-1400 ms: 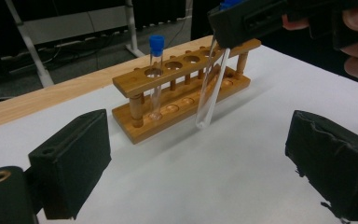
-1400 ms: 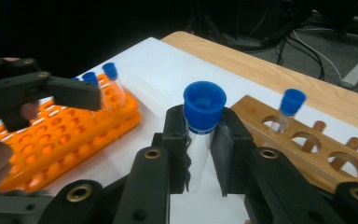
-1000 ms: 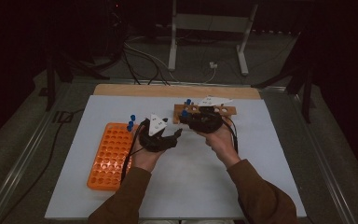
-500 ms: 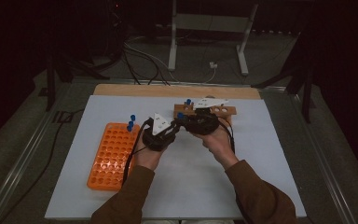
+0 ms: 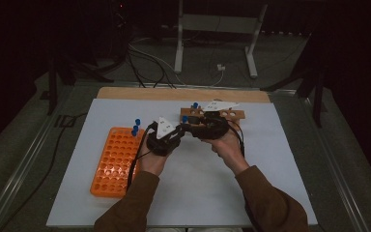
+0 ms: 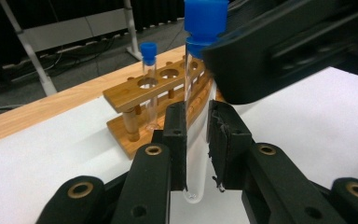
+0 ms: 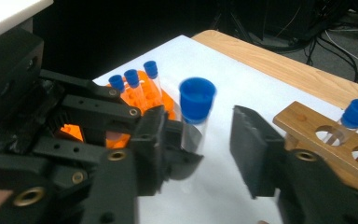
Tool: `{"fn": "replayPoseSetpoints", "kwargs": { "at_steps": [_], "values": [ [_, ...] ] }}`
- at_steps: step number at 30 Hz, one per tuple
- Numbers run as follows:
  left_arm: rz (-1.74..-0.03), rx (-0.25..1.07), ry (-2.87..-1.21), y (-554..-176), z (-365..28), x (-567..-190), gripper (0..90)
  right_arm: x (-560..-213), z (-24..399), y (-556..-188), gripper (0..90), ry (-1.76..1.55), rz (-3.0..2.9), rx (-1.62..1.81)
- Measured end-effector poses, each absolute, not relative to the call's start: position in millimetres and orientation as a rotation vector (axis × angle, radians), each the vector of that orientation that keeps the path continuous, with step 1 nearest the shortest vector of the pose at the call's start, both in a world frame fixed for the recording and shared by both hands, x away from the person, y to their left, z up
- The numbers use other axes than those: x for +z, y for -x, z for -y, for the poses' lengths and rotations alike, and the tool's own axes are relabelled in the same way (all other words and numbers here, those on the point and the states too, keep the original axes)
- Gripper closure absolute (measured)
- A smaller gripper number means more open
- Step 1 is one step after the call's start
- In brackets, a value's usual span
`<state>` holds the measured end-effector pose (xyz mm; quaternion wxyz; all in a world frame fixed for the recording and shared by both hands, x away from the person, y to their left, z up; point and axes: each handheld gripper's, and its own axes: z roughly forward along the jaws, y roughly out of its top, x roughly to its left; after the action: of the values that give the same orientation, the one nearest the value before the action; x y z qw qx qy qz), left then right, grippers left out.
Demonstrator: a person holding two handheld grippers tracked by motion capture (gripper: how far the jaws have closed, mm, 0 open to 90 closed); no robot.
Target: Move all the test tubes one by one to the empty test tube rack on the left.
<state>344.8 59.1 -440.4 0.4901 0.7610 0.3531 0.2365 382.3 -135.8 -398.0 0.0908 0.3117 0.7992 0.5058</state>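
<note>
White bench (image 5: 270,183): orange rack (image 5: 113,159) near left edge, wooden rack (image 5: 236,115) toward far edge. Between them a handover: left gripper (image 6: 196,140) clamps the blue-capped tube (image 6: 196,116) upright; right gripper (image 7: 214,154) has just been opening, jaws apart (tube between, released).

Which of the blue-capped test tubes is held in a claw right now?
The blue-capped clear glass tube clamped upright in the left claw; the others stand in the wooden rack and the orange plastic rack.
</note>
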Motion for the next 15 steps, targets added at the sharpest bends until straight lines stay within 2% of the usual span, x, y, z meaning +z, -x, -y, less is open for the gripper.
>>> {"fn": "replayPoseSetpoints", "kwargs": {
  "at_steps": [7, 14, 15],
  "values": [
    [-0.910, 0.560, -1.822, -346, -71, -442, 78.5, -397, 143, -383, 37.4, -0.908, -2.353, 1.495],
    [-0.936, 0.546, -1.797, -342, -85, -442, 78.4, -403, 148, -383, 15.7, -0.892, -2.332, 1.426],
    [-0.939, 0.545, -1.793, -341, -87, -441, 78.4, -404, 148, -383, 14.8, -0.897, -2.325, 1.407]
  ]
}}
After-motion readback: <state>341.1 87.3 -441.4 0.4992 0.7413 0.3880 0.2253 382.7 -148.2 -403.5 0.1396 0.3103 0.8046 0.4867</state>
